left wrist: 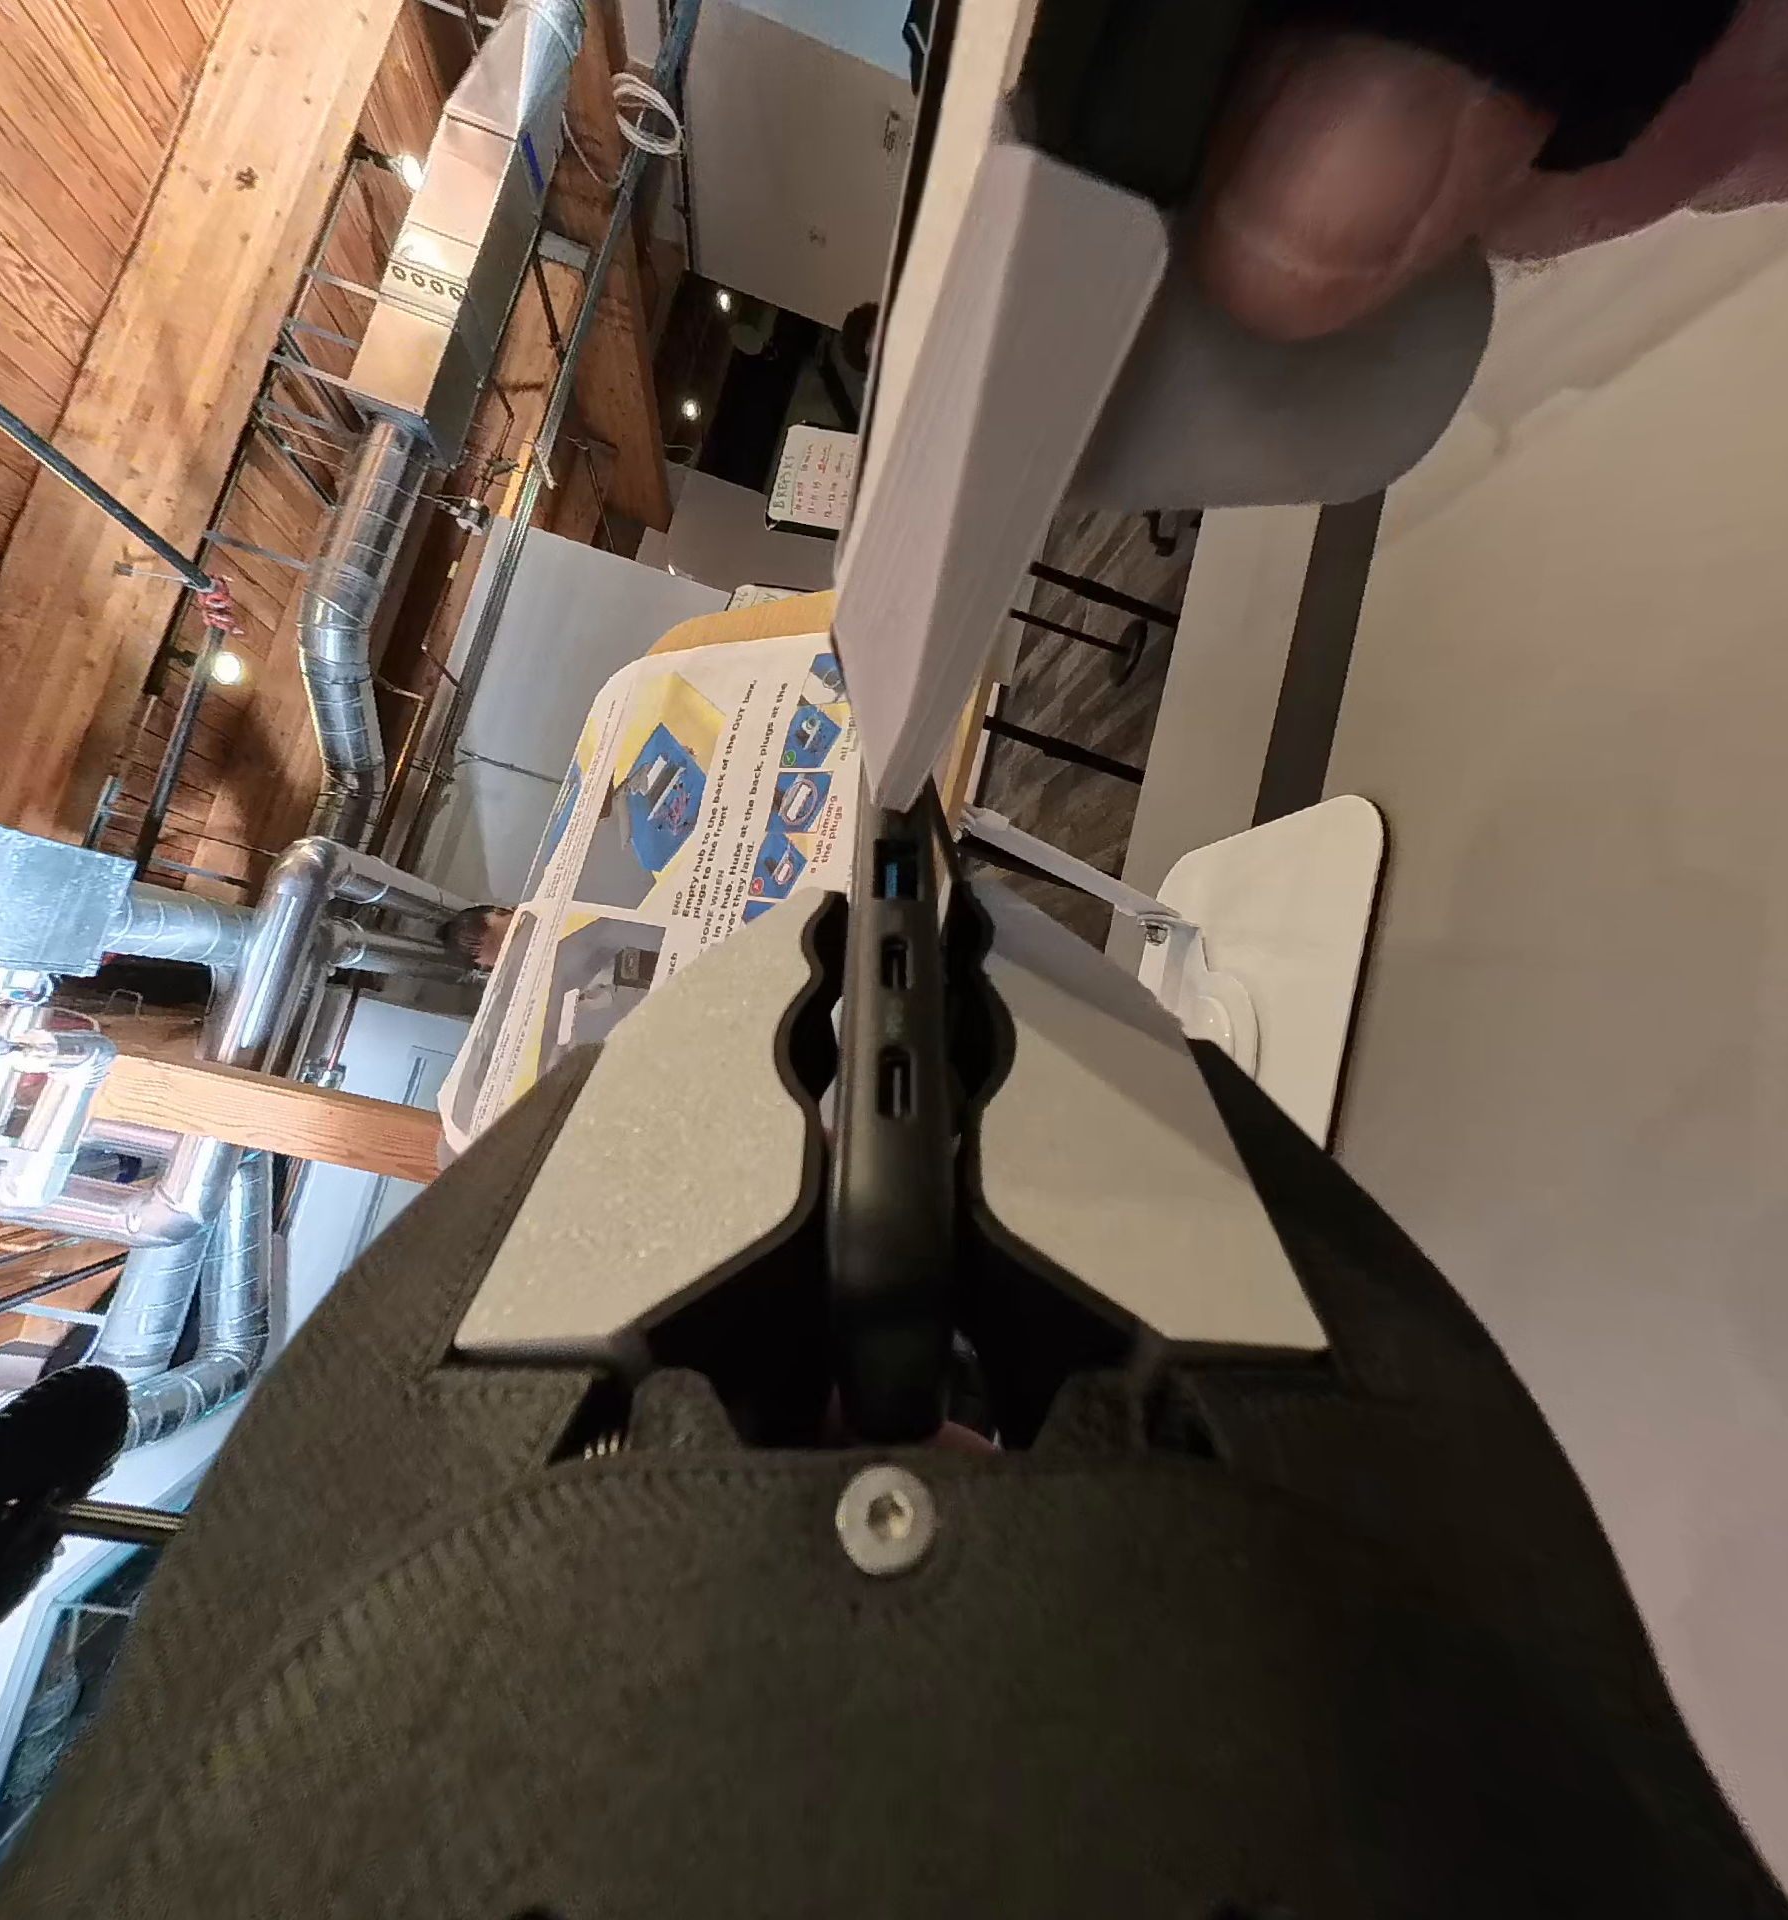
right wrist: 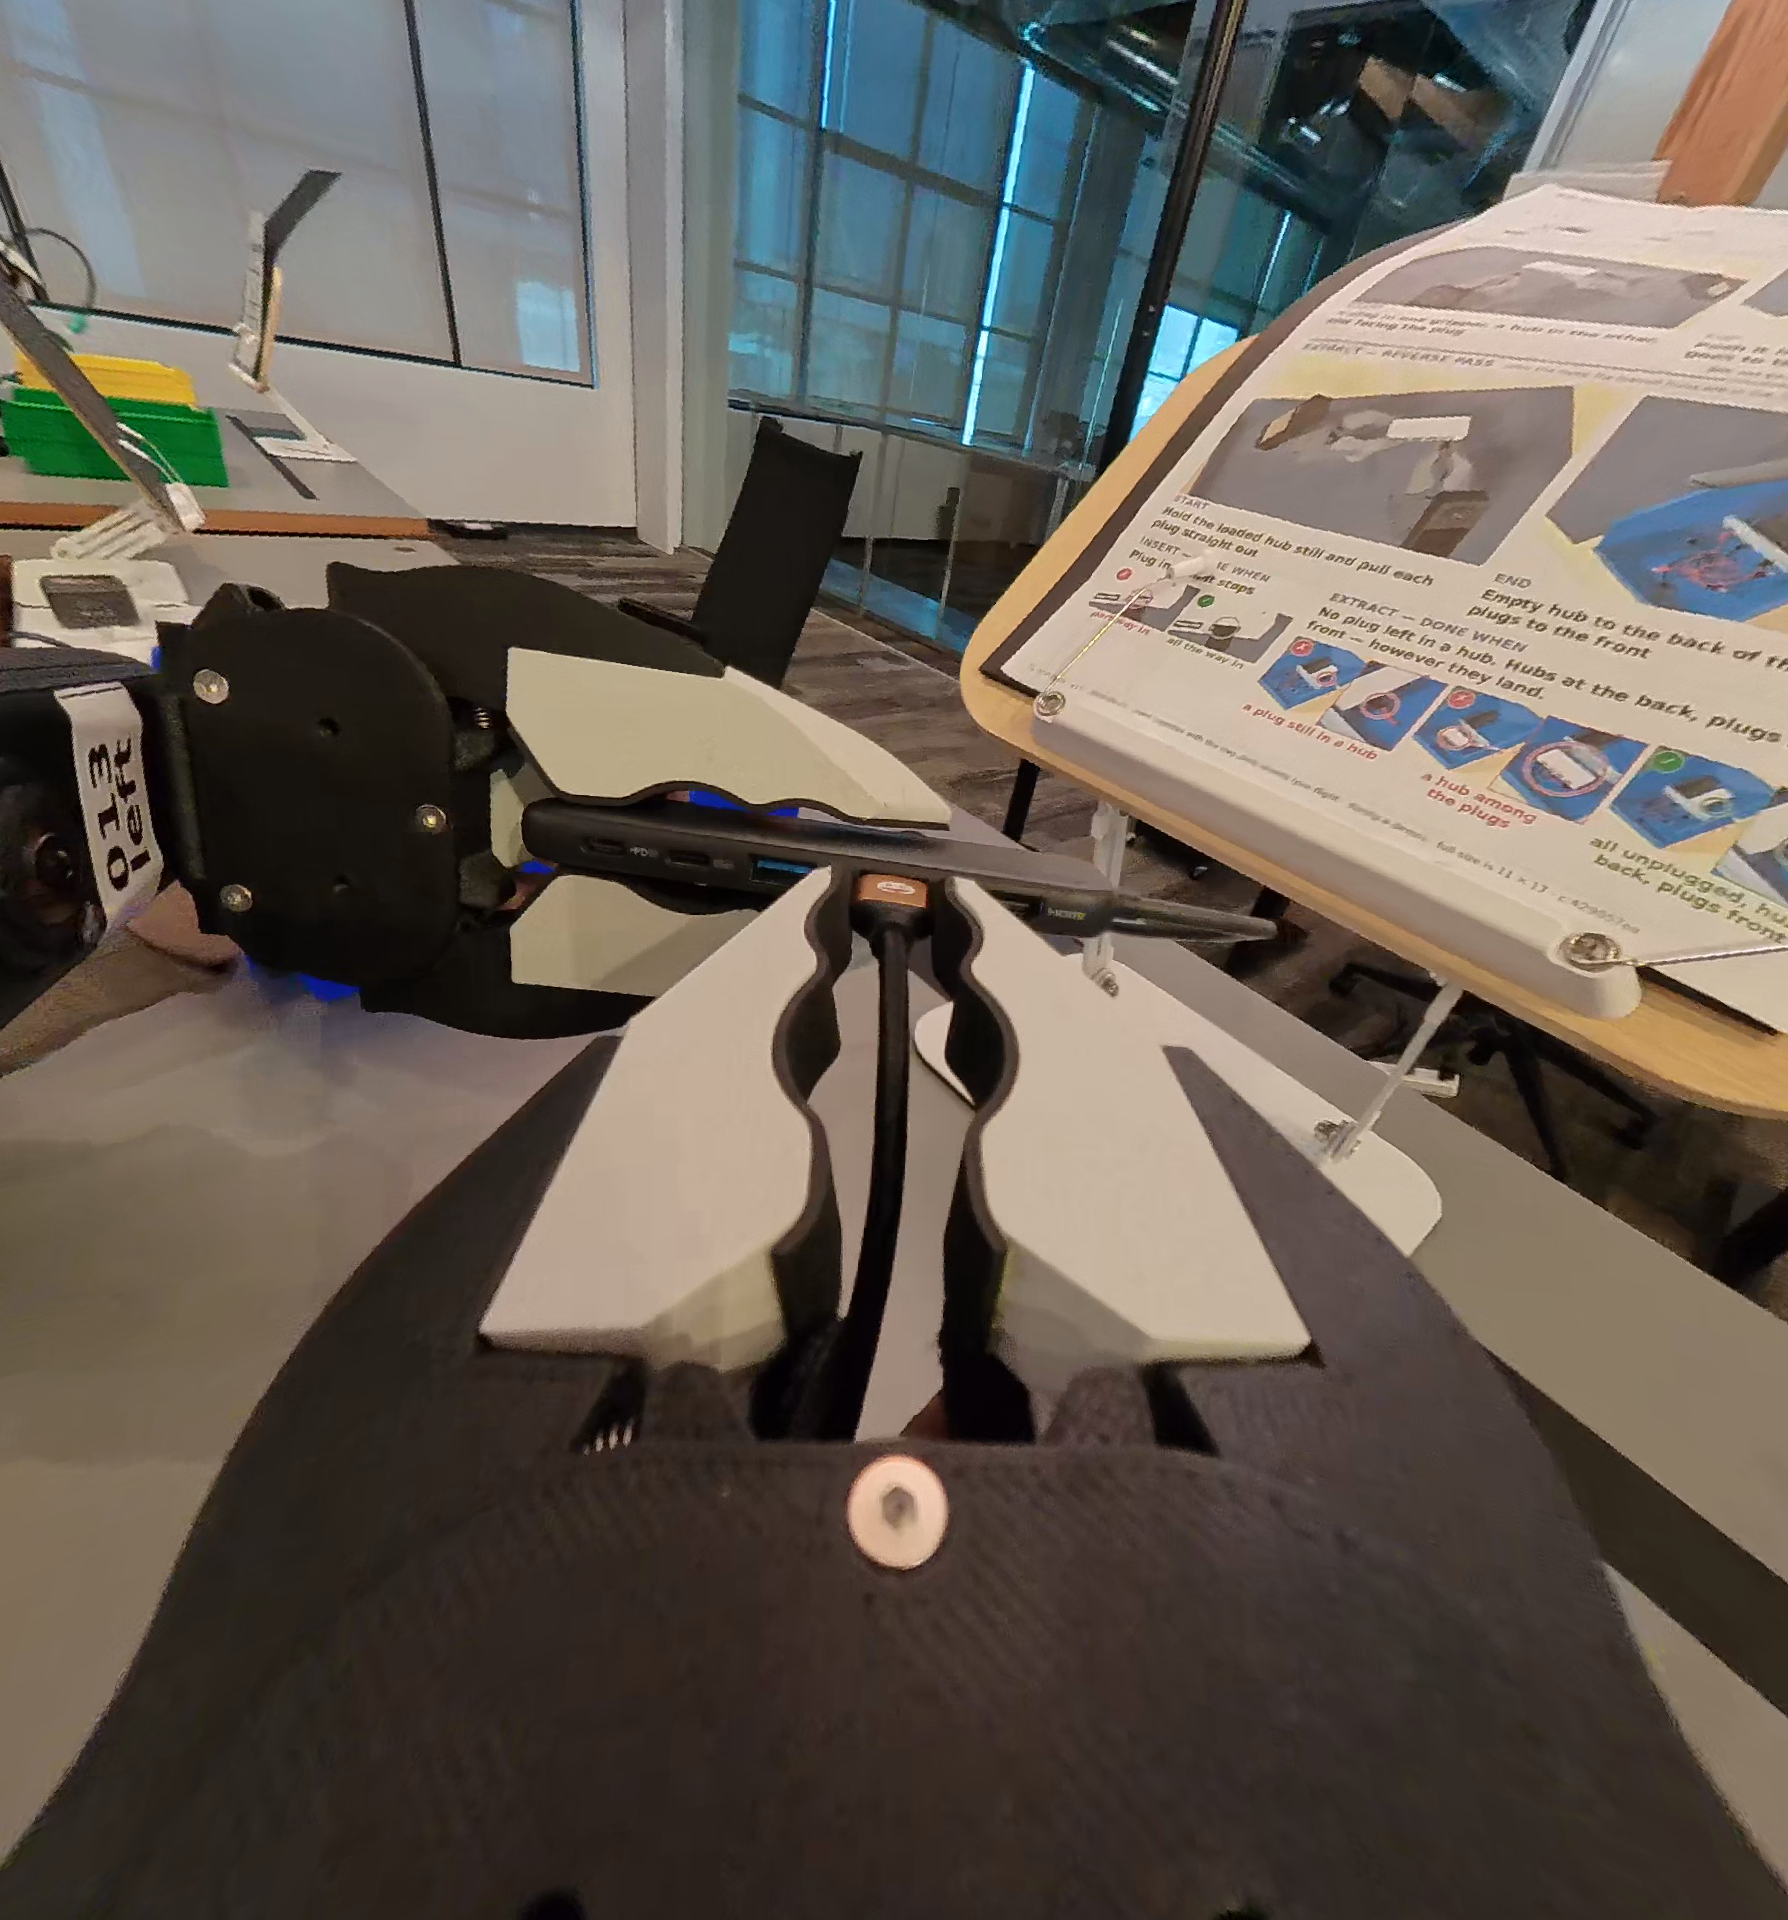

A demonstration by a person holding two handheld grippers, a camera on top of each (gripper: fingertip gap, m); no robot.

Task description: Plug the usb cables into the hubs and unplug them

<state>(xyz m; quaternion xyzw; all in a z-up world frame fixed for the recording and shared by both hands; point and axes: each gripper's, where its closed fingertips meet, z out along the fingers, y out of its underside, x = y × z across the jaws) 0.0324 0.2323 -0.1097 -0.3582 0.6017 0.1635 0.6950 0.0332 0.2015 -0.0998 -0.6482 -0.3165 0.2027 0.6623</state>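
hub (left wrist: 895,1091): near end hidden between gripper fingers | cable (right wrist: 885,1122): near end lost inside right gripper | plug (right wrist: 895,891) tip: seating in hub cannot be told

Two grippers, left gripper (right wrist: 744,847) and right gripper (right wrist: 895,925), one black hub (right wrist: 724,842), one black cable (right wrist: 892,1091) with one copper-coloured plug (right wrist: 895,890), one instruction sheet (right wrist: 1513,582) on one tilted wooden board (right wrist: 1129,499), one grey table (right wrist: 194,1195)
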